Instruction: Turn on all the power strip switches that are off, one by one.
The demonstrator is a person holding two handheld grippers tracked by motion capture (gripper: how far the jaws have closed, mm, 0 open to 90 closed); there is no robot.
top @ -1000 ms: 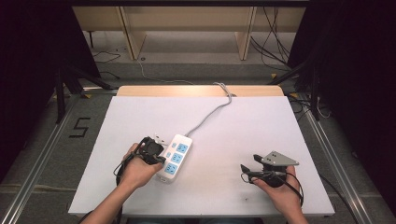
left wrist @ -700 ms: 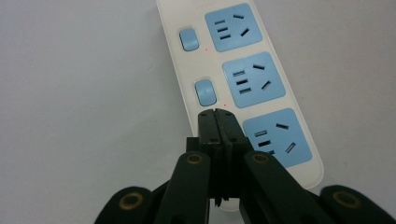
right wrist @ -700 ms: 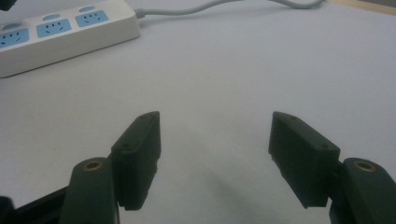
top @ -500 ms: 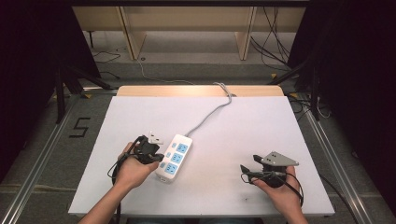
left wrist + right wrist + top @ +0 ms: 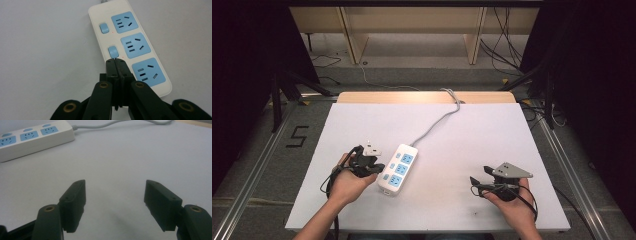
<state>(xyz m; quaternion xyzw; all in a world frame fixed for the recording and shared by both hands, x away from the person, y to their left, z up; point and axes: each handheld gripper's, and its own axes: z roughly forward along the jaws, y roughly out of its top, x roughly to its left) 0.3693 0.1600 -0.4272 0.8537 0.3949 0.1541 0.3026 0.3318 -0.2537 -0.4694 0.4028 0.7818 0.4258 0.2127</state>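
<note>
A white power strip [image 5: 397, 168] lies flat on the pale bench [image 5: 462, 140], toward its near left part, its long side running slantwise away from the person. It carries three blue sockets [image 5: 135, 45] in a row, and beside them small blue switches [image 5: 113, 51] along one edge; every socket that shows is bare, with no plug in it. A grey cord [image 5: 432, 127] leaves the far end of the strip and runs in a loose curve to the far edge of the bench, where a wooden strip [image 5: 422, 97] shows. The left claw [image 5: 116, 62] is pressed together, with nothing between its black jaws; in the left gripper view its tip sits over the strip's switch side, just below the middle switch and beside the nearest socket, though whether it touches the casing I cannot tell. In the high view the left hand [image 5: 344, 182] holds that gripper just beside the strip's left side. The right claw [image 5: 115, 195] is spread wide and pinches nothing; it rests low over bare bench, well apart from the strip, which shows at the upper left of the right gripper view. The right hand [image 5: 512, 200] sits near the bench's near right part, with a grey three-cornered plate [image 5: 511, 171] on top of its gripper
</note>
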